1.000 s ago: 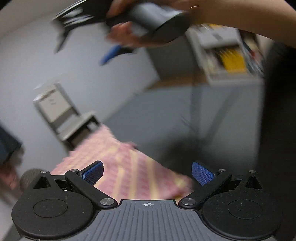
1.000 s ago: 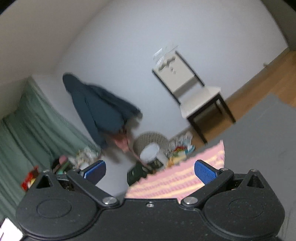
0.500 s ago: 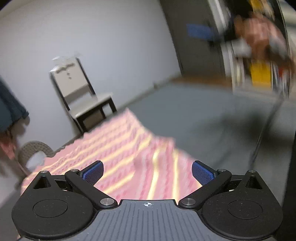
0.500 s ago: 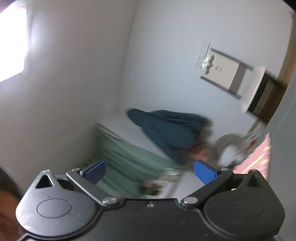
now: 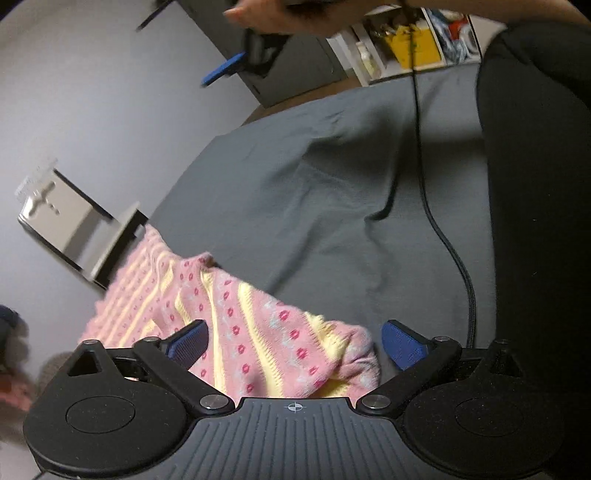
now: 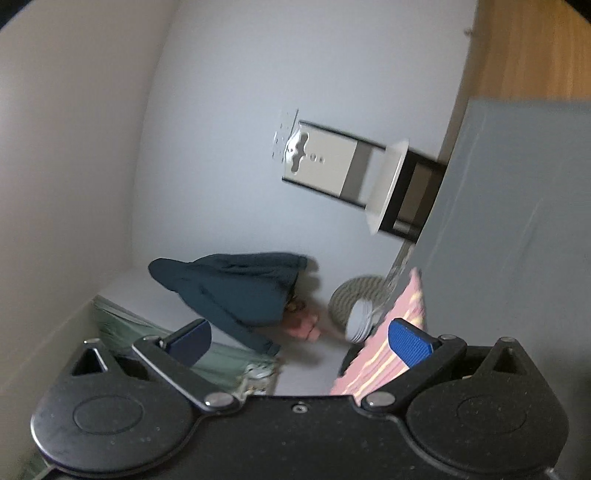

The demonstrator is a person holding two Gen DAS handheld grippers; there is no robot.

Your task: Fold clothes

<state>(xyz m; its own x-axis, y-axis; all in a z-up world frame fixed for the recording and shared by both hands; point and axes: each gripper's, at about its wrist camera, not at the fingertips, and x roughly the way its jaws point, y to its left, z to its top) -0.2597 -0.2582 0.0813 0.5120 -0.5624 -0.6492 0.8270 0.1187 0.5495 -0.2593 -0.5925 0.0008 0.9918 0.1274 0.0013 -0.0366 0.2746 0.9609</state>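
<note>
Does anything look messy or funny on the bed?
Yes. The pink sweater lies bunched and rumpled at the edge of the grey bed, not flat or folded. A black cable trails across the bed too. Both claws are open and hold nothing.

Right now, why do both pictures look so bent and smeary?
Left wrist view: the fisheye lens curves the grey bed cover; the pink sweater is fairly sharp, while the hand above is motion-blurred. Right wrist view: tilted, soft all over, with the chair and dark jacket smeared.
</note>
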